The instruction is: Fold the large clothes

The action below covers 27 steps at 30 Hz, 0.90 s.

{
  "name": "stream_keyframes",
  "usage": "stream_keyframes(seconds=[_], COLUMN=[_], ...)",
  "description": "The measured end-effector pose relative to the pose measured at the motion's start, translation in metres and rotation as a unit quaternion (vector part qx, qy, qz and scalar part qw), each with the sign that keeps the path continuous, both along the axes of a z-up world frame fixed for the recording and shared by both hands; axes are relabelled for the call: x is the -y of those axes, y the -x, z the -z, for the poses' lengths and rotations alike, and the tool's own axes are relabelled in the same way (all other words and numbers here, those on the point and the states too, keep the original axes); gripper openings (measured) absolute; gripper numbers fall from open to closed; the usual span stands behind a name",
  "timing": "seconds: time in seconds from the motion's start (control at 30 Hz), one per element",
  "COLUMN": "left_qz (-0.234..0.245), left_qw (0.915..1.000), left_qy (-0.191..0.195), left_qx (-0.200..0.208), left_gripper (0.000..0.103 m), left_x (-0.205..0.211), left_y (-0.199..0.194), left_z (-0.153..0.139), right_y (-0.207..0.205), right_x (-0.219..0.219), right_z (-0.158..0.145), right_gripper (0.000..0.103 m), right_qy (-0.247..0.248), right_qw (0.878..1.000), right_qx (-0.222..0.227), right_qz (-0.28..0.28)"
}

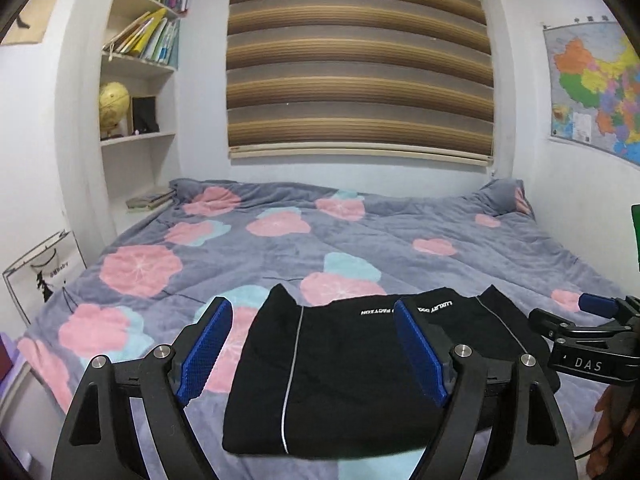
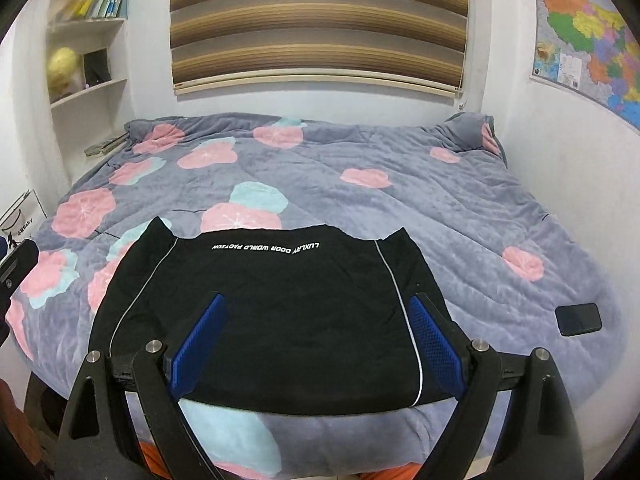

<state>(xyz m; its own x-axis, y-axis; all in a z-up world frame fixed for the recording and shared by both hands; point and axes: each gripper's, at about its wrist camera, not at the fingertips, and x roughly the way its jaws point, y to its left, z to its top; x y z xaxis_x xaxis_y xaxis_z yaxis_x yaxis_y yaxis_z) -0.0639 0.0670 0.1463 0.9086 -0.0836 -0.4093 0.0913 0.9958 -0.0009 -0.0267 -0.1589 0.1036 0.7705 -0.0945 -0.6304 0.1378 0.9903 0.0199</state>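
Bed (image 2: pixel 460 208) under a grey quilt printed with pink and pale-blue blossoms, reaching back to the wall. Folded black garment (image 2: pixel 280 320) lies flat near the front edge, white lettering along its far side. Dark phone (image 2: pixel 579 319) rests on the quilt, off to the garment's right.

Left wrist view: the right-hand finger (image 1: pixel 416 354) of the left gripper (image 1: pixel 312 344) covers the middle of the white lettering on the black garment (image 1: pixel 340 380); only its two ends read.

The right gripper (image 1: pixel 592 336) is cut by the right edge, one blue pad showing, so its jaw gap cannot be judged from here.

Map (image 1: pixel 596 92) cut by the right edge.

Book spines on the shelf (image 1: pixel 152 12) too small to read.

Right wrist view: the garment's near hem is hidden behind the gripper frame.

Globe (image 2: pixel 64 70) blurred.

Dark flat object (image 2: pixel 579 319) on the quilt (image 2: pixel 440 208): probably a phone, not certain.
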Motion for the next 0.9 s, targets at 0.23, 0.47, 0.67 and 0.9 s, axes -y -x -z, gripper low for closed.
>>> stream_keyframes(seconds=[0.23,0.47,0.67,0.9], left_qz=[-0.003,-0.001,0.0,0.024], left_qw=[0.9988,0.9972,0.9957,0.993], left_qy=[0.0,-0.01,-0.009,0.016], left_qx=[-0.049,-0.074,-0.092,-0.114], left_gripper=[0.084,0.084,0.084,0.084], left_x=[0.001,0.008,0.01,0.009], left_y=[-0.021,-0.029,-0.034,-0.038], left_z=[0.026,0.041,0.049,0.054], right_y=[-0.012,-0.017,-0.019,-0.019], right_x=[-0.003,-0.001,0.004,0.004], right_z=[0.017,0.026,0.031,0.033], right_gripper=[0.093,0.093,0.093,0.093], right_qy=[0.001,-0.007,-0.012,-0.016], right_qw=[1.0,0.999,0.999,0.999], right_qx=[-0.03,-0.04,-0.046,-0.05], right_qz=[-0.004,-0.006,-0.004,-0.002])
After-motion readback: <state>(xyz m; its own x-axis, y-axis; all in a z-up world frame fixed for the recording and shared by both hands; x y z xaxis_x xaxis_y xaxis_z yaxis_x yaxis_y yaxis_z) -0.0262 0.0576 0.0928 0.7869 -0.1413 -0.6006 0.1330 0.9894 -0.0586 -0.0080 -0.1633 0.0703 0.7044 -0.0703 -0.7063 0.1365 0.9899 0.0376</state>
